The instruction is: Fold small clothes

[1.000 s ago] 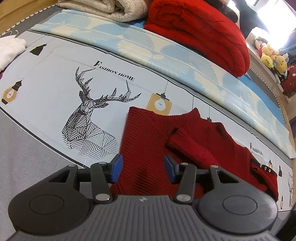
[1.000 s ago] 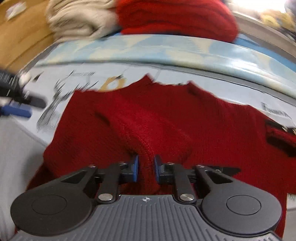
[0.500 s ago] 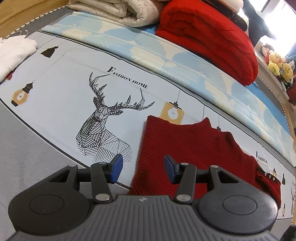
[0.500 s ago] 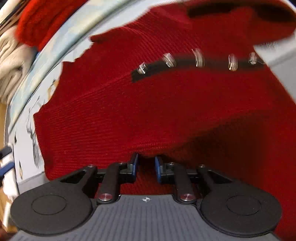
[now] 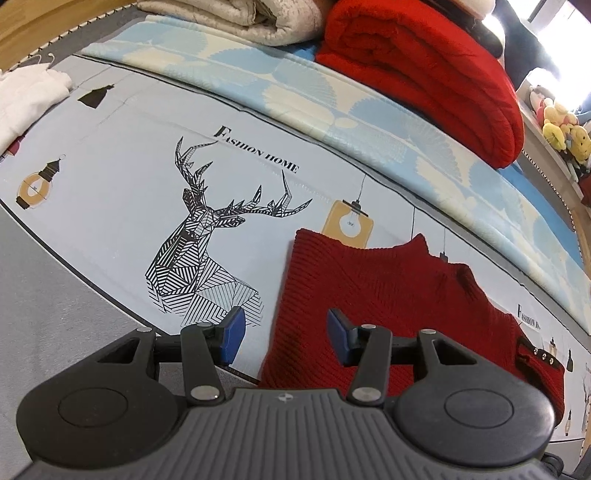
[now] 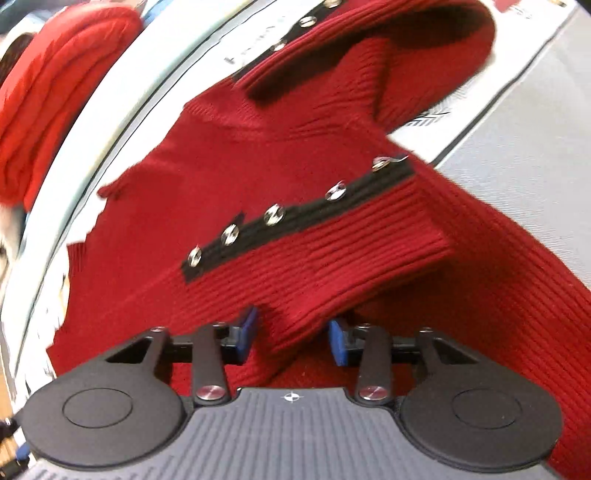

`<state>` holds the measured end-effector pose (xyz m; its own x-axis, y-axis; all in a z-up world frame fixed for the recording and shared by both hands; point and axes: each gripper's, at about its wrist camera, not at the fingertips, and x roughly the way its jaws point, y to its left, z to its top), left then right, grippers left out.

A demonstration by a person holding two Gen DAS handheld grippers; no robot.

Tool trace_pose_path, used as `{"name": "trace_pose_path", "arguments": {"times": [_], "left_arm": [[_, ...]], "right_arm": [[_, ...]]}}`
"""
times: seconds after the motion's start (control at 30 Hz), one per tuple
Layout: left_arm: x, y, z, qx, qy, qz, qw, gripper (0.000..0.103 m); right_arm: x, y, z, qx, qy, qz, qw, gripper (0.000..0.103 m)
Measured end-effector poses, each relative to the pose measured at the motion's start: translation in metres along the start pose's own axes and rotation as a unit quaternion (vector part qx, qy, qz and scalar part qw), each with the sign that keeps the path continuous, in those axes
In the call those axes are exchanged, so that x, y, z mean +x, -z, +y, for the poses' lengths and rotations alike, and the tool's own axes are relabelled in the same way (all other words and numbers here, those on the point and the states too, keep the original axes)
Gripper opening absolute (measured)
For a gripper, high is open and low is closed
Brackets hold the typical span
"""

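Note:
A dark red knit sweater (image 5: 388, 288) lies flat on the deer-print sheet (image 5: 110, 166). My left gripper (image 5: 286, 332) hovers open over the sweater's left edge, with nothing gripped between its pads. In the right wrist view the sweater (image 6: 221, 166) fills the frame, turned sideways. A sleeve cuff (image 6: 332, 251) with a black strip and several silver buttons lies folded over the body. The cuff's corner sits between the jaws of my right gripper (image 6: 291, 334). Those jaws are closing, and a gap still shows beside the right pad.
A folded red blanket (image 5: 424, 66) and a beige quilt (image 5: 240, 18) are stacked at the back on a blue patterned cover. A white garment (image 5: 26, 96) lies far left. Plush toys (image 5: 557, 125) sit on a ledge at the right.
My right gripper has rolled and swung over to the buttoned cuff, and its jaws stand wider than half a second ago. The sleeve that lay across the sweater's front is gone from there.

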<state>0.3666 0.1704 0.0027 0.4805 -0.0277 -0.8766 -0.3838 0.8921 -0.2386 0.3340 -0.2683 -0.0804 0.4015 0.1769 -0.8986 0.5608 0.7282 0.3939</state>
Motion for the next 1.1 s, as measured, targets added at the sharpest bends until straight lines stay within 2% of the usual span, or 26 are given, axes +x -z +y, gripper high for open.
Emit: {"name": "trace_pose_path", "arguments": {"times": [0.13, 0.2, 0.27, 0.3, 0.37, 0.4, 0.43, 0.47, 0.5, 0.53, 0.57, 0.6, 0.63, 0.67, 0.73, 0.8, 0.87, 1.0, 1.03, 1.07, 1.1], "left_arm": [[0.018, -0.003, 0.006, -0.003, 0.001, 0.02, 0.9998, 0.054], [0.024, -0.004, 0.009, -0.014, -0.001, 0.029, 0.9995, 0.054], [0.025, -0.007, 0.01, -0.018, -0.001, 0.025, 0.9995, 0.054], [0.024, -0.009, 0.009, -0.017, -0.002, 0.022, 0.9996, 0.054], [0.025, -0.01, 0.006, -0.016, -0.001, 0.019, 0.9997, 0.054], [0.026, -0.01, 0.004, -0.015, -0.002, 0.021, 0.9997, 0.054], [0.028, -0.009, 0.003, -0.013, -0.002, 0.023, 0.9996, 0.054], [0.029, -0.009, 0.001, -0.01, -0.003, 0.025, 0.9996, 0.054], [0.031, -0.008, 0.0, -0.007, -0.004, 0.027, 0.9996, 0.054], [0.032, -0.008, -0.002, -0.005, -0.004, 0.028, 0.9996, 0.054], [0.033, -0.007, -0.003, -0.004, -0.003, 0.028, 0.9996, 0.054], [0.034, -0.007, -0.004, -0.004, -0.003, 0.029, 0.9996, 0.054], [0.034, -0.007, -0.005, -0.004, -0.003, 0.029, 0.9996, 0.054], [0.035, -0.007, -0.007, -0.004, -0.001, 0.029, 0.9996, 0.054], [0.036, -0.007, -0.01, -0.002, 0.001, 0.03, 0.9995, 0.054], [0.037, -0.005, -0.016, 0.004, 0.006, 0.033, 0.9994, 0.054], [0.039, -0.002, -0.023, 0.014, 0.01, 0.038, 0.9991, 0.054], [0.038, 0.001, -0.03, 0.025, 0.015, 0.038, 0.9989, 0.054], [0.037, 0.001, -0.03, 0.024, 0.015, 0.037, 0.9989, 0.054], [0.036, 0.001, -0.03, 0.024, 0.015, 0.035, 0.999, 0.054], [0.036, 0.0, -0.03, 0.024, 0.015, 0.034, 0.999, 0.054]], "right_arm": [[-0.012, -0.001, -0.004, -0.008, -0.017, -0.027, 0.999, 0.012], [-0.03, -0.003, 0.012, -0.044, -0.062, -0.072, 0.995, 0.011], [-0.059, -0.003, 0.037, -0.121, -0.143, -0.135, 0.973, 0.011], [-0.077, -0.001, 0.047, -0.157, -0.201, -0.171, 0.952, 0.011], [-0.105, 0.001, 0.055, -0.19, -0.272, -0.231, 0.915, 0.011], [-0.108, -0.001, 0.053, -0.184, -0.28, -0.24, 0.911, 0.011], [-0.105, -0.004, 0.051, -0.17, -0.265, -0.234, 0.92, 0.011], [-0.094, -0.01, 0.049, -0.154, -0.226, -0.213, 0.938, 0.011], [-0.075, -0.017, 0.046, -0.14, -0.167, -0.175, 0.96, 0.011], [-0.056, -0.022, 0.041, -0.128, -0.11, -0.131, 0.977, 0.011], [-0.035, -0.026, 0.03, -0.104, -0.056, -0.08, 0.99, 0.012], [-0.015, -0.028, 0.015, -0.065, -0.026, -0.028, 0.997, 0.014], [-0.002, -0.029, 0.004, -0.03, -0.021, 0.0, 0.999, 0.017], [0.002, -0.03, -0.005, -0.007, -0.033, 0.008, 0.999, 0.017], [-0.002, -0.036, 0.0, -0.026, -0.037, -0.003, 0.999, 0.018], [-0.011, -0.034, 0.004, -0.042, -0.059, -0.024, 0.997, 0.018], [-0.017, -0.034, 0.008, -0.055, -0.061, -0.036, 0.996, 0.015], [-0.027, -0.035, 0.015, -0.08, -0.014, -0.03, 0.996, 0.017], [-0.041, -0.035, 0.021, -0.093, -0.01, -0.048, 0.994, 0.022], [-0.05, -0.037, 0.019, -0.101, -0.01, -0.076, 0.992, 0.023], [-0.063, -0.038, 0.021, -0.109, -0.012, -0.109, 0.988, 0.03]]}}
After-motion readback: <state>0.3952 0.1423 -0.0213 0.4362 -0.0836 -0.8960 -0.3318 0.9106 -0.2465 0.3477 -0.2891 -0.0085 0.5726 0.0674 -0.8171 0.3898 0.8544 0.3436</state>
